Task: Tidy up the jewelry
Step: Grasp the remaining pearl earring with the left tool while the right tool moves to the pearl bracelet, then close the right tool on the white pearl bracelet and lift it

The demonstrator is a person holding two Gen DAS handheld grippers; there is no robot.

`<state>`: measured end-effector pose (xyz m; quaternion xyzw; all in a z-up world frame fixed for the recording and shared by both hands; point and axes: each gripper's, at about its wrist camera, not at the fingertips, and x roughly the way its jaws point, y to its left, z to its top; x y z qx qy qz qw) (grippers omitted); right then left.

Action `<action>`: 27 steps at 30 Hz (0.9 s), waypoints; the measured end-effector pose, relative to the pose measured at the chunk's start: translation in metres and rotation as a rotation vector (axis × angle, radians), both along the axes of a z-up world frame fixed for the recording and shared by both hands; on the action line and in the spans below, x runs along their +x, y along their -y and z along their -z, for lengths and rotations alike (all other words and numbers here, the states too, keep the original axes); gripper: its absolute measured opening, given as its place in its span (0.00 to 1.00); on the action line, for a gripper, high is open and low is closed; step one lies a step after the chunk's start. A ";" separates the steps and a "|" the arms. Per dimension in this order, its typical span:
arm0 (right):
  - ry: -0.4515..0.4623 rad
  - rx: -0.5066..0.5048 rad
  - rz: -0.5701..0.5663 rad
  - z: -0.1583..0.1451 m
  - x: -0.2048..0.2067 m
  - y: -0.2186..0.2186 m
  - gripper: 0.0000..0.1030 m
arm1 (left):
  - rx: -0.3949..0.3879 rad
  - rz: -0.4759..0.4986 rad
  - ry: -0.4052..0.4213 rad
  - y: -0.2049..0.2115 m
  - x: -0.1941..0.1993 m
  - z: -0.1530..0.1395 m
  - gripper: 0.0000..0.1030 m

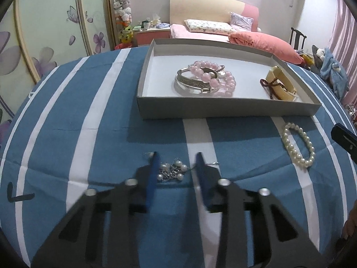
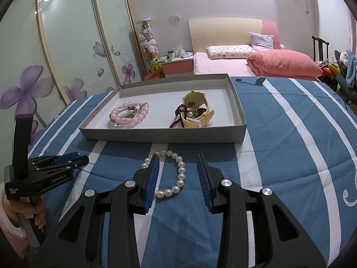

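Left gripper (image 1: 176,156) jaws part-open astride pearl-and-chain piece (image 1: 171,171) on striped cloth (image 1: 111,134), pads not pressing it, right gripper (image 2: 178,157) part-open around white pearl bracelet (image 2: 176,174), both just before grey tray (image 1: 223,109), tray holding pink bead bracelet (image 1: 214,76), silver bangle (image 1: 194,82), cream watch (image 1: 281,84).
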<state>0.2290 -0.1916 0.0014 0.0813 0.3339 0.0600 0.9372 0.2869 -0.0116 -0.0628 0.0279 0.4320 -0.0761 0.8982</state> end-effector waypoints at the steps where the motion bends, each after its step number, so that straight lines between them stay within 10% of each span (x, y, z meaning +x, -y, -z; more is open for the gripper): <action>1: -0.001 0.001 0.000 0.000 0.000 0.000 0.35 | -0.001 0.001 0.000 0.000 0.001 0.000 0.23; 12: -0.031 -0.003 -0.006 0.004 0.001 0.001 0.35 | 0.086 0.042 0.017 0.010 -0.002 -0.001 0.07; 27: -0.172 -0.141 -0.054 0.026 0.028 -0.020 0.34 | -0.068 0.006 0.035 -0.022 0.001 -0.014 0.06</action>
